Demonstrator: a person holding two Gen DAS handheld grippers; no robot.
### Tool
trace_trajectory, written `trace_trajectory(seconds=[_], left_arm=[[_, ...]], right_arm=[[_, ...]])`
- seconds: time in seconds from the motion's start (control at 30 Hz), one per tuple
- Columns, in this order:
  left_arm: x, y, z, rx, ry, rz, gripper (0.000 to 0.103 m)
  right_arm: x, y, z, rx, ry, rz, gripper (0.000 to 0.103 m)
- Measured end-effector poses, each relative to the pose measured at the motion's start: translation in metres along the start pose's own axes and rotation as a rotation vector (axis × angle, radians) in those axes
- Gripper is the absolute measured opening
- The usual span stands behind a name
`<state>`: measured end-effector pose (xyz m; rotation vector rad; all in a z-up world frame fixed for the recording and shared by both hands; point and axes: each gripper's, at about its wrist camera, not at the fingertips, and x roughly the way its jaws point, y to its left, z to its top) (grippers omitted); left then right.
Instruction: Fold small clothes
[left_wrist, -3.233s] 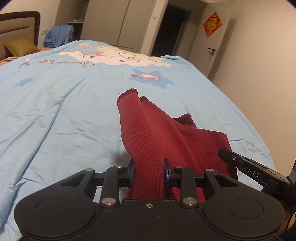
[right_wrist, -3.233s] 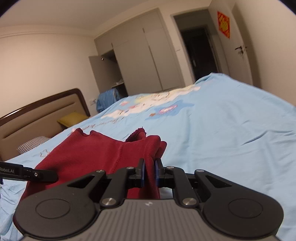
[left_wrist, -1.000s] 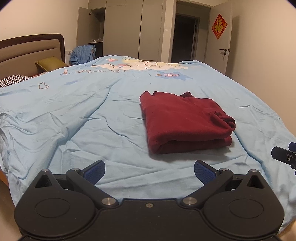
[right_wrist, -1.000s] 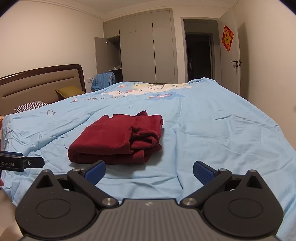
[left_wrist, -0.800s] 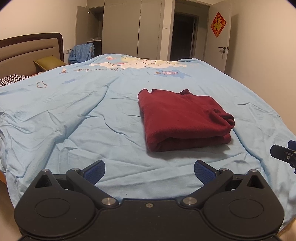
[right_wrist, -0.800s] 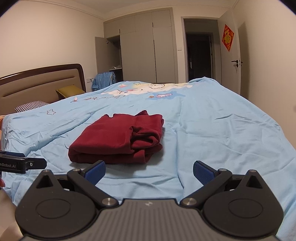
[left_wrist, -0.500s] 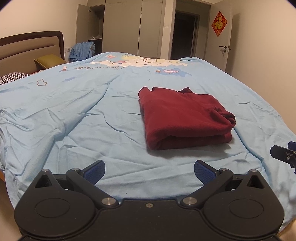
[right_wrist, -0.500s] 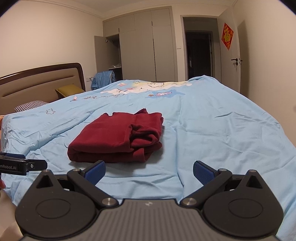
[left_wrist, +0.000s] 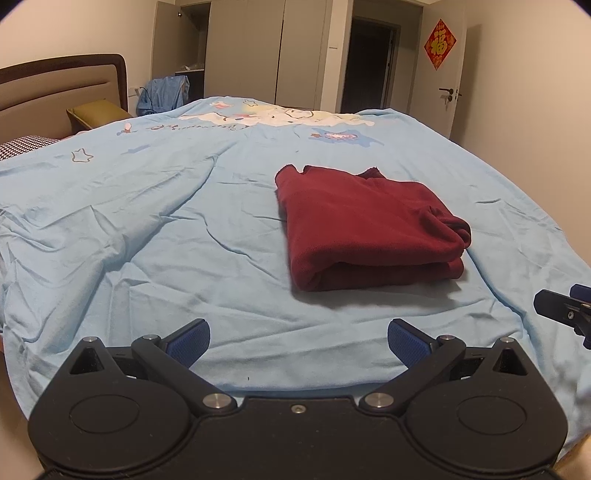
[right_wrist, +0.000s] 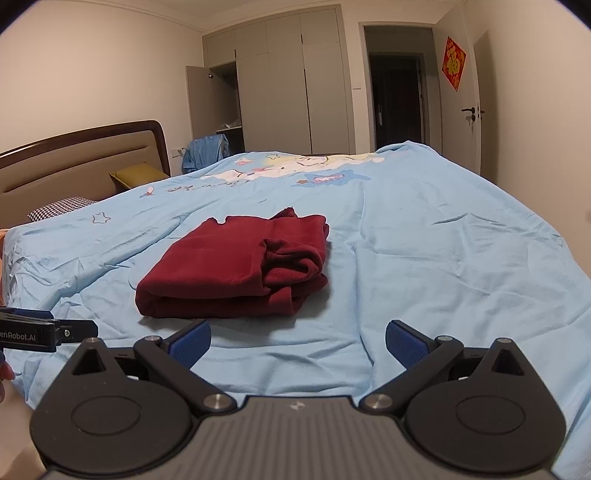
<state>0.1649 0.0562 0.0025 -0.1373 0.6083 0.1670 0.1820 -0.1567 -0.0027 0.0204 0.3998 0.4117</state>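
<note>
A dark red garment (left_wrist: 365, 229) lies folded into a thick rectangle on the light blue bed cover (left_wrist: 147, 229). In the right wrist view the same garment (right_wrist: 236, 266) shows its rolled folds on its right side. My left gripper (left_wrist: 298, 341) is open, pulled back near the bed's front edge, well short of the garment, with nothing between its blue pads. My right gripper (right_wrist: 297, 341) is open too and holds nothing. Each gripper's tip shows at the edge of the other's view: the right one (left_wrist: 565, 310), the left one (right_wrist: 48, 334).
A headboard (right_wrist: 81, 162), an olive cushion (right_wrist: 138, 173) and a checked pillow (right_wrist: 61, 206) are at the far left. Blue clothing (right_wrist: 207, 151) hangs by the wardrobe (right_wrist: 288, 88). A dark doorway (right_wrist: 397, 103) and a door with a red decoration (right_wrist: 453, 62) are behind.
About three seconds ago both grippers were shut on the red garment, holding it up. Now it lies folded on the bed, both grippers are open and drawn back; little moved in the last second.
</note>
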Motion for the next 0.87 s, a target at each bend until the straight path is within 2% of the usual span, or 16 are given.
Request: trace_trajectory(seconds=[0.17, 0.3, 0.6, 0.87], left_arm=[[0.006, -0.005, 0.001, 0.025, 0.029, 0.086, 0.102], [0.008, -0.003, 0.001, -0.007, 0.031, 0.069, 0.102], [0.012, -0.007, 0.005, 0.003, 0.018, 0.068, 0.102], [0.019, -0.008, 0.007, -0.003, 0.038, 0.067, 0.102]], right_arm=[[0.003, 0.001, -0.001, 0.003, 0.010, 0.004, 0.103], [0.006, 0.001, -0.002, 0.004, 0.020, 0.004, 0.103], [0.014, 0.000, -0.001, 0.008, 0.038, 0.003, 0.103], [0.022, -0.001, -0.002, 0.014, 0.061, 0.005, 0.103]])
